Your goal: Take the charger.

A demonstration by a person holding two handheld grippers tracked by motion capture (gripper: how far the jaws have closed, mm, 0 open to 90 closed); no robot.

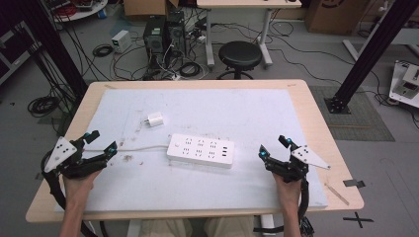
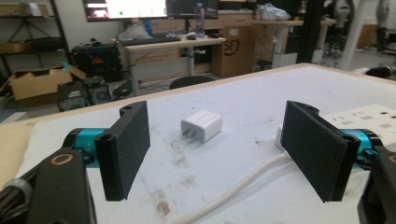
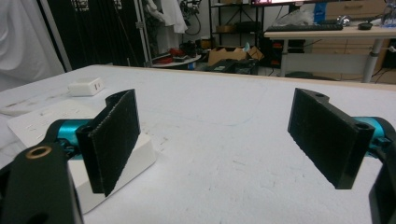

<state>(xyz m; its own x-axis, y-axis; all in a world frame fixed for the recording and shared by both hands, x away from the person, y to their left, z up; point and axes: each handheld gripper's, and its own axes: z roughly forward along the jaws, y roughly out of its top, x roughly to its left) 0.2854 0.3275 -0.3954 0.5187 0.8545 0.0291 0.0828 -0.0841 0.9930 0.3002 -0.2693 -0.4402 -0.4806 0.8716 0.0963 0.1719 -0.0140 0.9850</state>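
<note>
Between my left tool (image 1: 101, 142) and the white charger (image 1: 155, 119) the white mat (image 1: 247, 108) lies bare — only stains there, and the white cable (image 1: 143, 147) running across just ahead of the tool's spread jaws toward the power strip (image 1: 200, 151). That strip sits mid-table, blocking a straight sweep from one side to the other. My right tool (image 1: 274, 147), jaws wide with nothing between them, has open mat ahead and to its right — the strip's end stands just beside its left jaw.
</note>
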